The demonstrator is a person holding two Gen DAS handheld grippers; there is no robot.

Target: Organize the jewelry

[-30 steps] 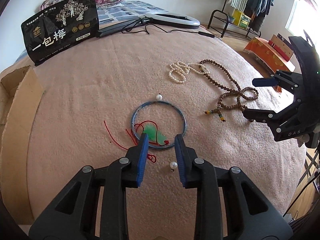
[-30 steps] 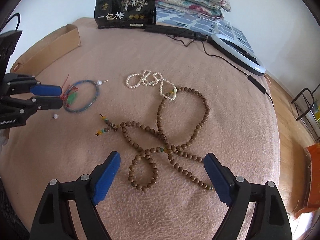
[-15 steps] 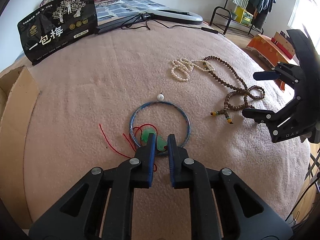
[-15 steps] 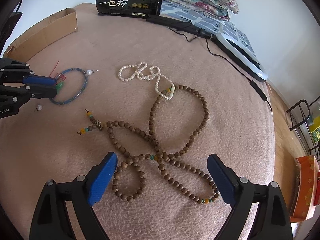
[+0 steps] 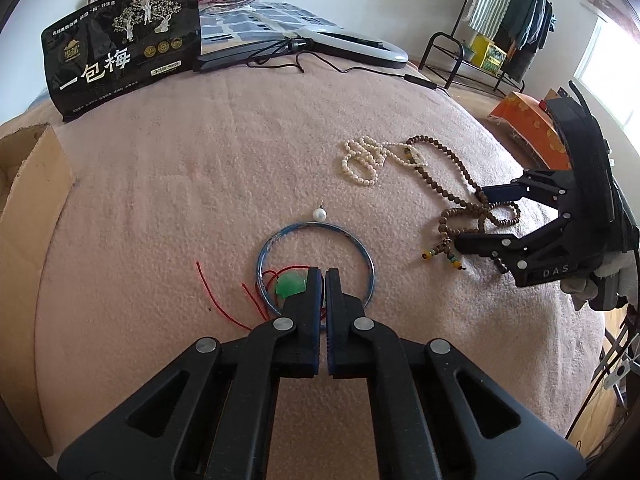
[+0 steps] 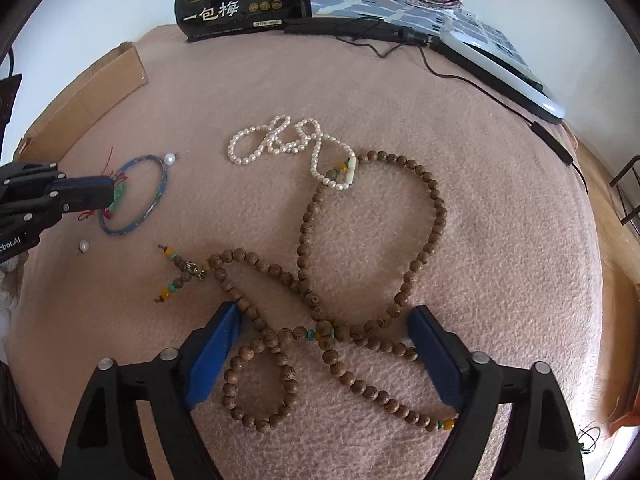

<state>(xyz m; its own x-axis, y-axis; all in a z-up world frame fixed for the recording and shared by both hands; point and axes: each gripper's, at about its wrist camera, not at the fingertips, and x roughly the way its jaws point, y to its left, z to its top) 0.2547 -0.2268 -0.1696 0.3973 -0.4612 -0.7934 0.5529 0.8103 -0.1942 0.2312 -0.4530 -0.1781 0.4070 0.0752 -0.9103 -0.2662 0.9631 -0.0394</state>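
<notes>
My left gripper [image 5: 322,274] is shut on the green pendant [image 5: 290,284], at its right edge, where its red cord shows between the pads. The pendant lies inside a blue bangle [image 5: 370,268] on the pink blanket. In the right wrist view the left gripper [image 6: 110,192] holds the green pendant [image 6: 119,196] at its tip. My right gripper [image 6: 326,314] is closing, its jaws still wide around the crossing loops of the wooden bead necklace [image 6: 432,216]. Its left pad is at the beads; the right pad stands clear. From the left wrist view the right gripper [image 5: 474,218] hovers over that necklace [image 5: 452,196].
A white pearl strand [image 6: 276,140] tangles with the necklace's far end. One loose pearl [image 6: 170,158] lies by the bangle [image 6: 160,196], another [image 6: 84,245] nearer me. A cardboard box [image 5: 28,208] is at the left; a black bag [image 5: 120,48] and ring light [image 5: 360,46] are at the back.
My left gripper shut its jaws at the green pendant inside the bangle. The right gripper came down over the bead loops and its jaws drew somewhat closer.
</notes>
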